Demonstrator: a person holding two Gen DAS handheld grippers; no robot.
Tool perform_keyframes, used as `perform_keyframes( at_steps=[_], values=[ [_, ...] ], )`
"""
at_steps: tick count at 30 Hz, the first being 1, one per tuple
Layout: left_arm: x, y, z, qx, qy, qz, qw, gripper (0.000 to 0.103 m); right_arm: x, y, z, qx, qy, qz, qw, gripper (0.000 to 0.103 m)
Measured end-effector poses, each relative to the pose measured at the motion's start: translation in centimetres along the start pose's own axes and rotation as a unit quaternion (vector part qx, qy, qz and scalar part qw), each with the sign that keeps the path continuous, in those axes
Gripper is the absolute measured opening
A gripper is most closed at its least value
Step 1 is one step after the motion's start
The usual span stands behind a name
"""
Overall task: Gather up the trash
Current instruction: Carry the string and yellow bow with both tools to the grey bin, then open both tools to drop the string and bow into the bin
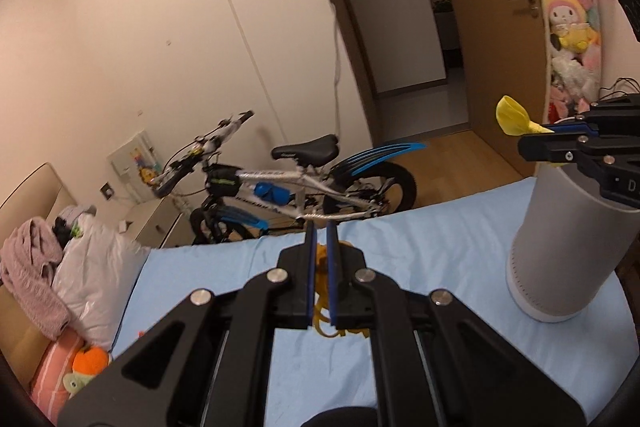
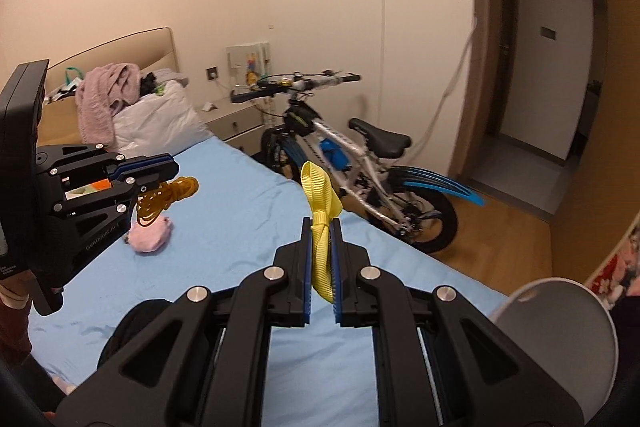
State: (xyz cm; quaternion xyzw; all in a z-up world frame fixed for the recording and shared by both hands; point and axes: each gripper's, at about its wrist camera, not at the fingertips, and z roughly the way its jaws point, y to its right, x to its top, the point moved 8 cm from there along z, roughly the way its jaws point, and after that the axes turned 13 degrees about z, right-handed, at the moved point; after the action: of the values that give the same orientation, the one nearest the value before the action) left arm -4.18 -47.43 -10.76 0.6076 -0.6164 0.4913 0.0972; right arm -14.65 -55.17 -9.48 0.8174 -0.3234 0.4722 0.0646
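Note:
My left gripper [image 1: 321,233] is shut on a tangled amber cord [image 1: 320,263] and holds it above the blue bed sheet [image 1: 420,259]; it also shows in the right wrist view [image 2: 170,167] with the cord [image 2: 168,197] hanging from it. My right gripper [image 2: 322,225] is shut on a yellow ribbon [image 2: 320,203] whose loop sticks up past the fingertips. In the left wrist view the right gripper [image 1: 532,139] holds the ribbon [image 1: 514,117] just above the grey cylindrical bin [image 1: 560,247]. The bin's rim [image 2: 560,331] shows at lower right. A pink crumpled wad [image 2: 150,233] lies on the sheet.
A child's bicycle [image 1: 304,183] stands beside the bed, also in the right wrist view [image 2: 352,163]. Pillows and clothes [image 2: 132,107] pile at the headboard. A shelf of plush toys [image 1: 568,15] is at right. An open doorway [image 1: 432,27] lies beyond.

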Motion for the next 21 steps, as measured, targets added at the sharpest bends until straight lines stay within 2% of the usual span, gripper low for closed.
perform_keyframes(
  at_steps=[5, 10, 16, 21],
  values=[
    [5.5, 4.6, 0.7, -0.053, 0.039, 0.036, 0.9972, 0.005, 0.4, 5.3, -3.9, -0.058, 0.015, 0.027, 0.998, 0.007],
    [9.8, 9.8, 0.8, -0.104, 0.072, 0.068, 0.9897, 0.005, 0.5, 9.9, -7.6, -0.106, 0.029, 0.053, 0.992, 0.007],
    [12.9, 15.3, 1.5, -0.155, 0.092, 0.099, 0.9786, 0.005, -0.1, 14.9, -10.6, -0.154, 0.033, 0.081, 0.984, 0.007],
    [14.3, 18.2, 1.6, -0.186, 0.100, 0.118, 0.9704, 0.005, -0.9, 17.6, -11.2, -0.166, 0.019, 0.100, 0.981, 0.007]
  ],
)
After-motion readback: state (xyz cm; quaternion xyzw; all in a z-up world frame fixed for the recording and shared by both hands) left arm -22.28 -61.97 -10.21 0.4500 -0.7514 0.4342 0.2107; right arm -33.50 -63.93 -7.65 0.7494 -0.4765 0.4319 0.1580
